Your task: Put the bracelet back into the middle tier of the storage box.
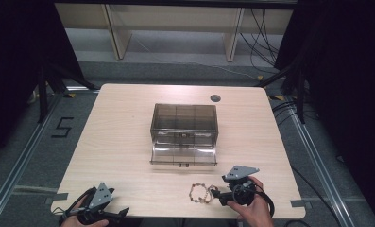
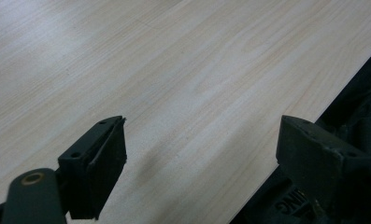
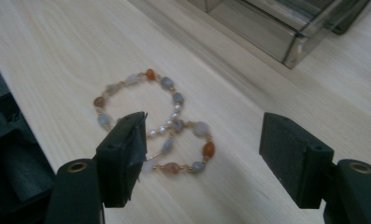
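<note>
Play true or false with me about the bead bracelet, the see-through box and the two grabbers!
1. The bead bracelet lies on the wooden table. True.
2. The right gripper is squeezing the bracelet. False: its jaws stand apart and the bracelet lies loose between them.
3. The clear plastic box has its front flap folded down. True.
4. The bracelet is inside the box. False: it lies on the table nearer the person than the box.
5. The left gripper holds a bead. False: its open jaws have bare table between them.

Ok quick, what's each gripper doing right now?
Left gripper: open, nothing between its jaws.
Right gripper: open, over the bead bracelet, not gripping it.
</note>
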A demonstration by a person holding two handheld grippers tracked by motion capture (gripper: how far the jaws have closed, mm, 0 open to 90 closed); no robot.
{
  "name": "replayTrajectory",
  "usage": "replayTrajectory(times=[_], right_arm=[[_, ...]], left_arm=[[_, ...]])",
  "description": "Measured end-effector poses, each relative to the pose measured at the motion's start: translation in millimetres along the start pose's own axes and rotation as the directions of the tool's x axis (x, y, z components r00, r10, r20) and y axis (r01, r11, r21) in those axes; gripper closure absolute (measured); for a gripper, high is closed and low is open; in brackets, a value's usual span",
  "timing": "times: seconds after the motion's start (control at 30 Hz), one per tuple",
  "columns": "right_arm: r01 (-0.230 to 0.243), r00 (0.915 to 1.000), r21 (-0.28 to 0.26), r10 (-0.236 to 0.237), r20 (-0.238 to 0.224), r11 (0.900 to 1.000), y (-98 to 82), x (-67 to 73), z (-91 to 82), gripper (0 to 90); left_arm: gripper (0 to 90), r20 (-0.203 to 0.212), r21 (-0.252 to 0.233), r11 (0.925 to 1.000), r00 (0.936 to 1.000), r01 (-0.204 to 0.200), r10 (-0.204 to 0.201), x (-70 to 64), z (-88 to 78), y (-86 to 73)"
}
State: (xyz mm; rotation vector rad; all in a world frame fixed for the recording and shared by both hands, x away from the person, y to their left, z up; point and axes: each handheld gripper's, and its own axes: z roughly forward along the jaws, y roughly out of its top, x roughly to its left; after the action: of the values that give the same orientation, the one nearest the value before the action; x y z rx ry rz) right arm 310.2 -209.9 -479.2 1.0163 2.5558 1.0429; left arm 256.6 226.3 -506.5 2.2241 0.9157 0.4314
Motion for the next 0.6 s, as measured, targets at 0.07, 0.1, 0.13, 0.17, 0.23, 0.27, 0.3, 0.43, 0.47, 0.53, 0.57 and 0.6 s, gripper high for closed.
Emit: replayTrajectory(times=[0.07,0.1,0.13,0.17,0.23,0.27,0.3,0.43,0.47,0.53,0.57,0.6], right_arm=[[-0.013,0.9999,-0.008,0.013,-0.009,1.000,2.0,5.1,0.7,33.5],[0.001,0.9998,-0.006,-0.001,-0.019,1.000,2.9,5.9,0.9,33.6],[0.005,0.9993,-0.011,-0.006,-0.036,1.000,4.7,10.4,1.4,34.6],[0.005,0.9993,-0.011,-0.006,-0.036,1.000,4.7,10.4,1.4,34.6],[0.029,0.9983,0.001,-0.029,-0.050,1.000,6.6,13.9,1.2,36.1],[0.043,0.9968,0.015,-0.042,-0.068,0.999,7.8,18.0,1.6,36.9],[0.043,0.9968,0.015,-0.042,-0.068,0.999,7.8,18.0,1.6,36.9],[0.075,0.9932,0.015,-0.074,-0.090,0.997,8.4,25.4,6.9,41.6],[0.083,0.9910,0.038,-0.079,-0.109,0.996,8.5,28.6,7.9,44.4],[0.094,0.9903,0.034,-0.090,-0.106,0.995,7.3,31.2,11.6,47.7],[0.094,0.9903,0.034,-0.090,-0.106,0.995,7.3,31.2,11.6,47.7],[0.113,0.9890,0.066,-0.106,-0.104,0.991,7.4,33.0,11.3,51.8]], left_arm=[[16.0,0.001,0.004,1.0000,1.0000,-0.003,0.003,-0.1,-0.6,0.2],[16.0,-0.003,0.000,1.0000,1.0000,0.000,0.000,-0.1,-0.1,0.0],[16.0,-0.002,0.004,1.0000,1.0000,0.002,-0.002,-0.2,-0.5,0.1],[16.0,-0.002,0.004,1.0000,1.0000,0.002,-0.002,-0.2,-0.5,0.1],[16.0,-0.002,0.004,1.0000,1.0000,-0.004,0.004,0.0,-0.7,0.2],[16.0,0.001,0.003,1.0000,1.0000,0.001,-0.001,-0.4,-0.6,0.1],[16.0,0.001,0.004,1.0000,1.0000,0.001,-0.001,-0.3,-0.5,0.0],[16.0,0.000,0.004,0.9999,0.9999,-0.011,0.011,0.4,-0.7,0.3],[16.0,0.000,0.005,1.0000,1.0000,-0.004,0.004,0.1,-0.6,0.2],[16.0,-0.003,0.000,1.0000,1.0000,-0.002,0.002,0.1,-0.2,0.0],[16.0,-0.003,0.000,1.0000,1.0000,-0.002,0.002,0.1,-0.2,0.0],[16.0,-0.003,0.001,1.0000,1.0000,0.000,0.000,0.0,-0.2,0.0]])
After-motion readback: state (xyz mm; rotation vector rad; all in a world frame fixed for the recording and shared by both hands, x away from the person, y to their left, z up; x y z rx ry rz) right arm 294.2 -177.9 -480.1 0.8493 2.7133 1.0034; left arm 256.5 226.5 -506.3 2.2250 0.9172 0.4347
